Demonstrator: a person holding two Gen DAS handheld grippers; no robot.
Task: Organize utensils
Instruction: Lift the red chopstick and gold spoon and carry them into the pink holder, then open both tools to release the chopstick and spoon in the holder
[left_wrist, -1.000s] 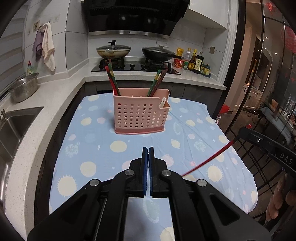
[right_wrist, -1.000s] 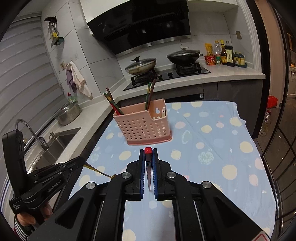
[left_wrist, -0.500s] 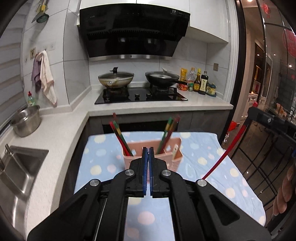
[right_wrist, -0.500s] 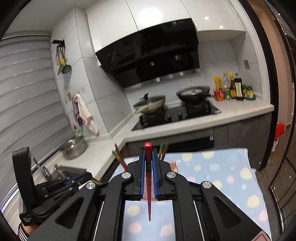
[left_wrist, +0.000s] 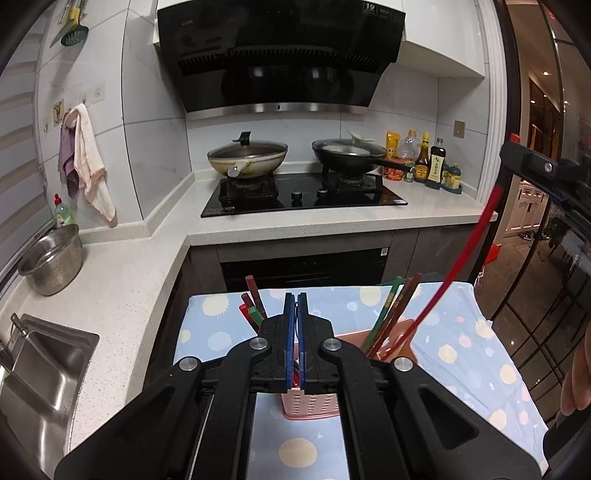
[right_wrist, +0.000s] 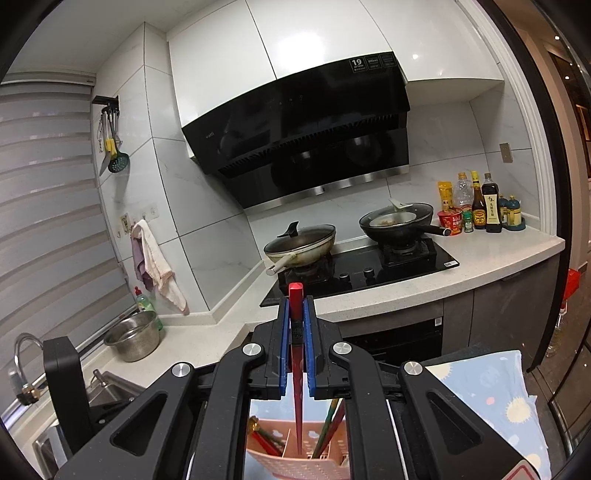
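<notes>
Kitchen counters surround your cloth-covered table (left_wrist: 461, 350) with the pink utensil basket (right_wrist: 317, 458). Your right gripper (right_wrist: 296, 306) pinches a red chopstick (right_wrist: 297, 387) above it. Your left gripper (left_wrist: 295, 306) is closed and empty.

Left tool (left_wrist: 295, 306) shut and empty, pitched downward; right tool (right_wrist: 296, 310) clamped on a red chopstick (right_wrist: 298, 398).

Both tools were matte black plastic tongs with angular linkage arms, cut through by rounded triangular openings behind the jaws. On the left gripper (left_wrist: 295, 306) and the right gripper (right_wrist: 296, 314), blue pads lined the inner faces of the fingers, and round silver screw heads marked each pivot just behind them. A red triangle marking sat at the right tong's rear corner.
</notes>
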